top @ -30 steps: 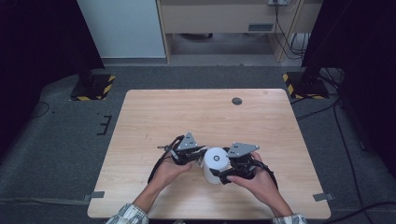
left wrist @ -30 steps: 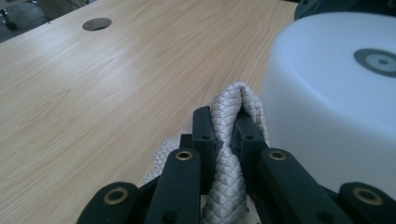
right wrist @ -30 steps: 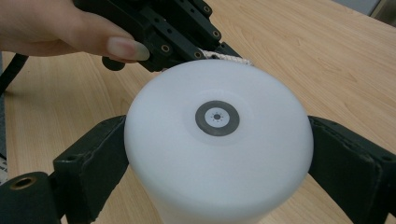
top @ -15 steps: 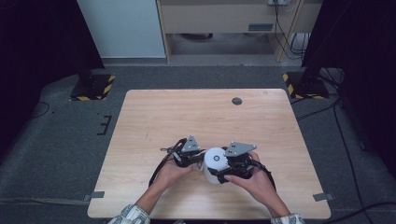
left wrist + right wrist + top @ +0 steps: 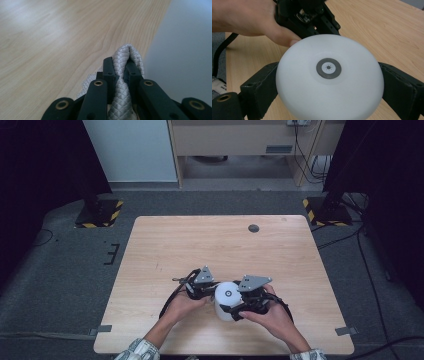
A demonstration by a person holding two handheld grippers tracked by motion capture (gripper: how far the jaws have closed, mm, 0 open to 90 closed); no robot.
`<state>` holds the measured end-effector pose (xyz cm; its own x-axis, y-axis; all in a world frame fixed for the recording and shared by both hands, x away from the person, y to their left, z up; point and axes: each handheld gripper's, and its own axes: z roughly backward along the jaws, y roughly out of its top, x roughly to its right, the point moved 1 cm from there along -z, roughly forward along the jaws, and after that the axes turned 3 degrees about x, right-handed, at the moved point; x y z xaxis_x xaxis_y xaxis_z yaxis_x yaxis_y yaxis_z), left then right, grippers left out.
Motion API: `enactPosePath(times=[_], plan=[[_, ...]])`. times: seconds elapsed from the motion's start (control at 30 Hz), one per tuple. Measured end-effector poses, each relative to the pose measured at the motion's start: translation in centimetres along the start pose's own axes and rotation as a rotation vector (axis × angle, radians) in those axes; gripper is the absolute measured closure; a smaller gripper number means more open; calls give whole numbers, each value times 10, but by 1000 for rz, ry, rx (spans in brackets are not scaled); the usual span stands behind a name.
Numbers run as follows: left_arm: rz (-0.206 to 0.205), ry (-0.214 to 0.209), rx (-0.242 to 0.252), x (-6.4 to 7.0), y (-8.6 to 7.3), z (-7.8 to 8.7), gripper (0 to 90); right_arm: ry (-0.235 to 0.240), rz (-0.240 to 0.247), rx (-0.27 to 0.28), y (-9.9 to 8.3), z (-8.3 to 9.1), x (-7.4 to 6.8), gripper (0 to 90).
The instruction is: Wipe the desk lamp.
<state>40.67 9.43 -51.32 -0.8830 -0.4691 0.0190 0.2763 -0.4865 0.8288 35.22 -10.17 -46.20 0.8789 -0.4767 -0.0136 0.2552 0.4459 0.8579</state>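
Gripping a white, round, smooth-domed plastic object [image 5: 329, 77] with a grey ring at its centre, the right gripper [image 5: 239, 306] has its black fingers [image 5: 259, 85] pressed against the dome's two sides. That dome sits low on the pale wooden bench [image 5: 210, 245], toward six o'clock from the middle in the high view. The left gripper [image 5: 206, 289] lies at the dome's nine o'clock, just beside it, its fingers [image 5: 109, 72] clenched on a fold of silvery-grey braided cord [image 5: 125, 75]. A small dark round disc [image 5: 254, 228] rests well apart, toward one o'clock near the bench's far edge.
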Motion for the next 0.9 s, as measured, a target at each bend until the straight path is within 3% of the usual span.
enactPosePath(times=[0.2,0.37,0.47,0.7,0.9], plan=[[7,-9,-13,-1,-1,1,818,8,2,0,0,0,0,92],[38,-17,54,-3,7,12,818,-1,-2,5,-1,1,3,92],[30,-16,72,-3,11,19,818,-13,-9,6,-2,1,5,92],[9,8,23,5,5,26,820,-29,-18,7,-2,3,8,92],[-6,-20,-15,14,-1,35,819,-55,-30,10,-4,4,13,92]])
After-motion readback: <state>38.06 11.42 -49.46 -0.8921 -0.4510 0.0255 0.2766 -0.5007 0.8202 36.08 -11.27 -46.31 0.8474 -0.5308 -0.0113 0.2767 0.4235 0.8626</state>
